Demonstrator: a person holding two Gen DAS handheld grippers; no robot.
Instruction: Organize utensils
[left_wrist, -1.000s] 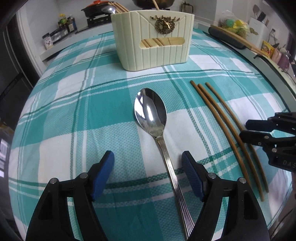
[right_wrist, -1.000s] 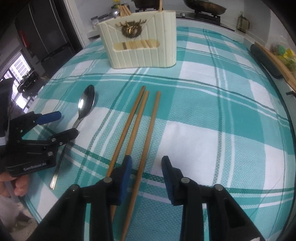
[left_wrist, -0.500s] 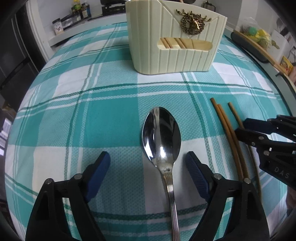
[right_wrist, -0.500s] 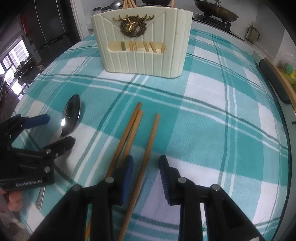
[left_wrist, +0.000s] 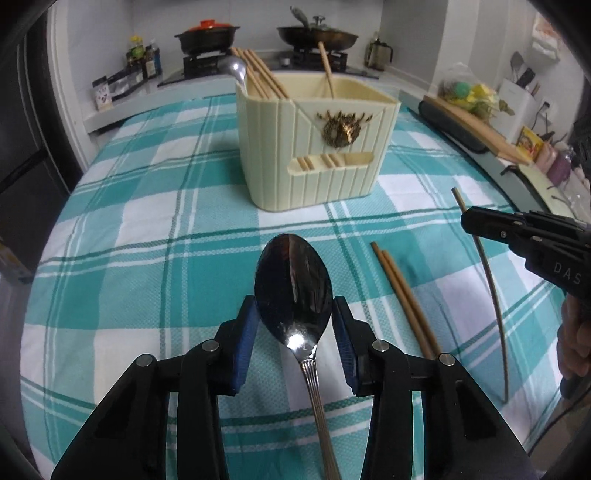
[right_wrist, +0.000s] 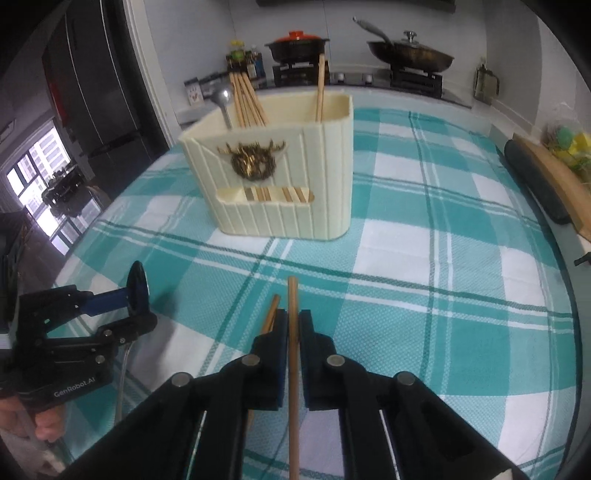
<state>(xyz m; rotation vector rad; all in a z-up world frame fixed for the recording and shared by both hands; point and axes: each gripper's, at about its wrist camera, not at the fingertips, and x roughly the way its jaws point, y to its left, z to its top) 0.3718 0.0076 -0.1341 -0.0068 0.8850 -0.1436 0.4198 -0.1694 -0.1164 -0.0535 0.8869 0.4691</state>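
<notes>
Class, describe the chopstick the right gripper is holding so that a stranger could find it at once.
Start at the cream holder on the checked cloth. In front of it, the right gripper clamps one chopstick. Unlike the two chopsticks lying on the cloth, it is lifted.
</notes>
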